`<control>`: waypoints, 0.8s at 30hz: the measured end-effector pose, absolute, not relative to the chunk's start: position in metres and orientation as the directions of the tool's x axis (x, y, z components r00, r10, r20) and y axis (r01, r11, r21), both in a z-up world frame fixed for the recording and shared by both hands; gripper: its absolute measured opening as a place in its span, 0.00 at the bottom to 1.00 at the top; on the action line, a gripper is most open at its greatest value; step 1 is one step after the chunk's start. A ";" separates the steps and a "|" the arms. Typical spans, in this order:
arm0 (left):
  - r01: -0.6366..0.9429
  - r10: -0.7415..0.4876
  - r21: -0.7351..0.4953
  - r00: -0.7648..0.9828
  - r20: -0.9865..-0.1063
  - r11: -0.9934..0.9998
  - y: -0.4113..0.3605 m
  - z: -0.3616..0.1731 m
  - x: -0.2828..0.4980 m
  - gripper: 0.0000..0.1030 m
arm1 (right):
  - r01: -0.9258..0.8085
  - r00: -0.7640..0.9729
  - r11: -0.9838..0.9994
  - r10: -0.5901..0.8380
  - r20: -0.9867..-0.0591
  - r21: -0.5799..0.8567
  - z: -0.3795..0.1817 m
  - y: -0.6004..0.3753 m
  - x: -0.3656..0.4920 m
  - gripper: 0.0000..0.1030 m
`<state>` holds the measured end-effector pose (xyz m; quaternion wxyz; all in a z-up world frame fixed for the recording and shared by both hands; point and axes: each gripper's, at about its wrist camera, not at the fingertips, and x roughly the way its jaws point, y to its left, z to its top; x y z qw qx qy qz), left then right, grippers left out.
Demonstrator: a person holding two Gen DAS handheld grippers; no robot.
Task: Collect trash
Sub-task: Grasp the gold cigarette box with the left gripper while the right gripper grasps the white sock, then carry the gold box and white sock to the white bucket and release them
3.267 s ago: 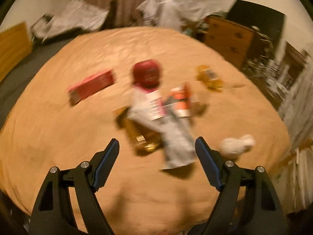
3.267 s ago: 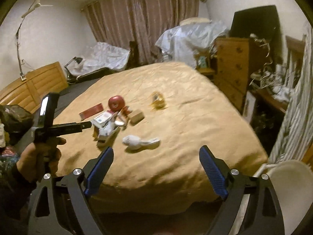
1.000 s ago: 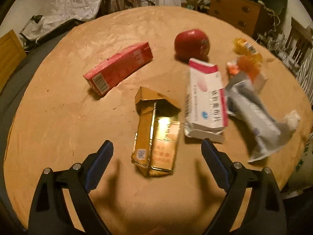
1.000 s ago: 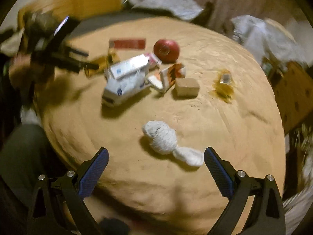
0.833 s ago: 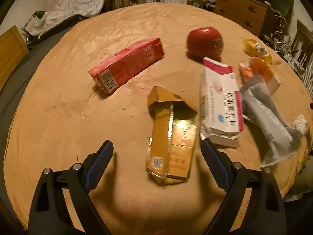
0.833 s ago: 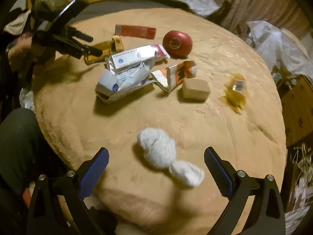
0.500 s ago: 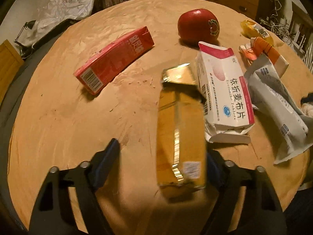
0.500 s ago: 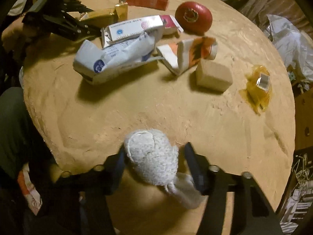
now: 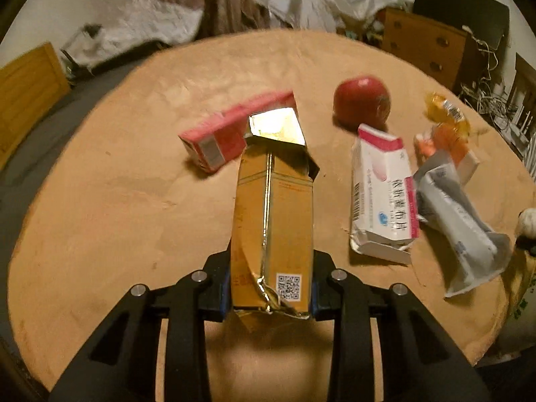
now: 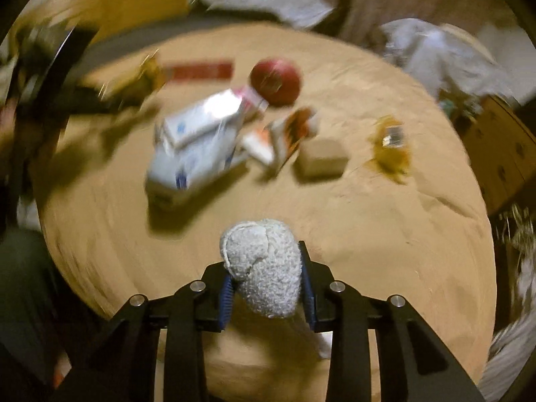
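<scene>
While both grippers now have a piece pinched, most of the trash is still on the bed.

Left wrist view: left gripper (image 9: 270,289) jaws have just been closing and now pinch the near end of the gold carton (image 9: 273,224), its torn flap pointing far. Lift looks barely begun, judging by the shadow under it. Left on the tan bedspread (image 9: 100,201): red box (image 9: 234,130) far-left behind the carton, red round thing (image 9: 362,104) far-right, white/pink med box (image 9: 382,194) to the right, grey pouch (image 9: 462,231) beside it, orange pack (image 9: 449,140) and yellow wrapper (image 9: 444,109) farther right. No bin or bag clearly seen.

Right wrist view (blurred): right gripper (image 10: 267,284) jaws have just been closing too, now pressed onto the white sock ball (image 10: 264,268) at the near edge of the bed. Beyond: white boxes, small tan box (image 10: 321,160), yellow wrapper far-right.

Judgement: 2 items grabbed, approx 7 left, none visibly binned. In the way: med box sits close to the carton's right side; the other gripper works at far left of this view, so the arms could cross.
</scene>
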<state>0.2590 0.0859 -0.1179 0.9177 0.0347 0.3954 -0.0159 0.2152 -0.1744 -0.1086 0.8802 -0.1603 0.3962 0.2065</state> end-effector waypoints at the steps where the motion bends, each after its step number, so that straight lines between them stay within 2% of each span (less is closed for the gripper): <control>1: 0.048 0.008 0.059 0.705 -0.709 0.997 0.083 -0.112 0.250 0.30 | -0.473 0.620 0.874 0.242 -0.747 -0.110 -0.103 -0.176 0.211 0.33; 9: 0.002 0.041 0.077 0.836 -0.547 0.997 0.029 -0.057 0.178 0.30 | -0.320 0.797 0.947 0.253 -0.548 -0.028 -0.051 -0.169 0.157 0.33; 14: -0.044 0.063 0.054 0.894 -0.443 0.998 0.005 -0.032 0.137 0.31 | -0.217 0.878 0.976 0.195 -0.436 -0.001 -0.026 -0.179 0.117 0.34; 20: -0.073 0.088 0.058 0.933 -0.350 0.996 -0.013 -0.023 0.111 0.31 | -0.138 0.916 0.990 0.133 -0.379 0.017 -0.015 -0.190 0.088 0.34; 24: -0.074 0.083 0.040 0.938 -0.336 0.996 -0.020 -0.023 0.102 0.31 | -0.125 0.927 0.992 0.127 -0.353 0.027 -0.012 -0.195 0.070 0.34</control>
